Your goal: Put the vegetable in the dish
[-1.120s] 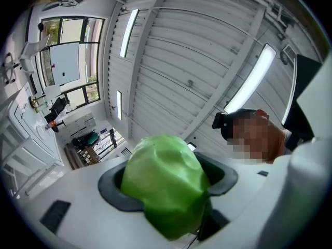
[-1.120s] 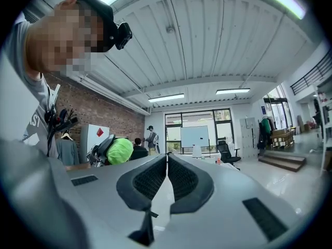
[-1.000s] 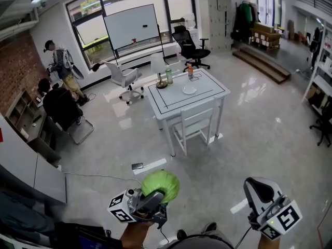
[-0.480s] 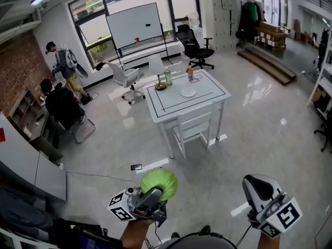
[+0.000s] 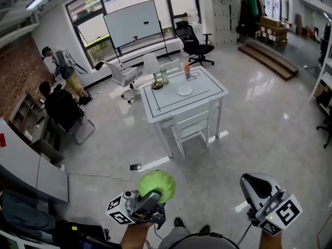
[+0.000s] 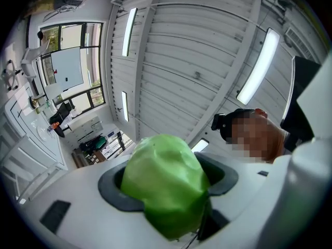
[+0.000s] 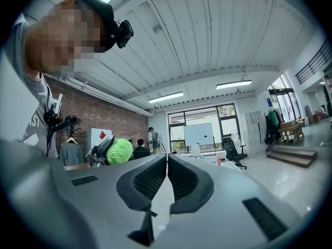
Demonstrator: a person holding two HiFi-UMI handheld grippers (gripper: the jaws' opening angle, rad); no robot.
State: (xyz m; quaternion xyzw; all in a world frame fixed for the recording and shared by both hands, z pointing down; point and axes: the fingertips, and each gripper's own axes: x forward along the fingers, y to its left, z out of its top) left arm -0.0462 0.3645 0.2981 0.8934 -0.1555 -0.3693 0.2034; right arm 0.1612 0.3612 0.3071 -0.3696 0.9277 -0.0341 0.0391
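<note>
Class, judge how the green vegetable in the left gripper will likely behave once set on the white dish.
The green vegetable looks rounded, so it may roll on the dish. Its creased surface suggests something soft that could dent. The jaws stand wide around it, so probably bulky.

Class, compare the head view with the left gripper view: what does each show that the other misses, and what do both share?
Head view only: the marker cube on the left gripper, and the person's shoes. Left gripper view only: the camera on the person's head. Both: the green vegetable clamped between that gripper's jaws, and the whiteboard.
</note>
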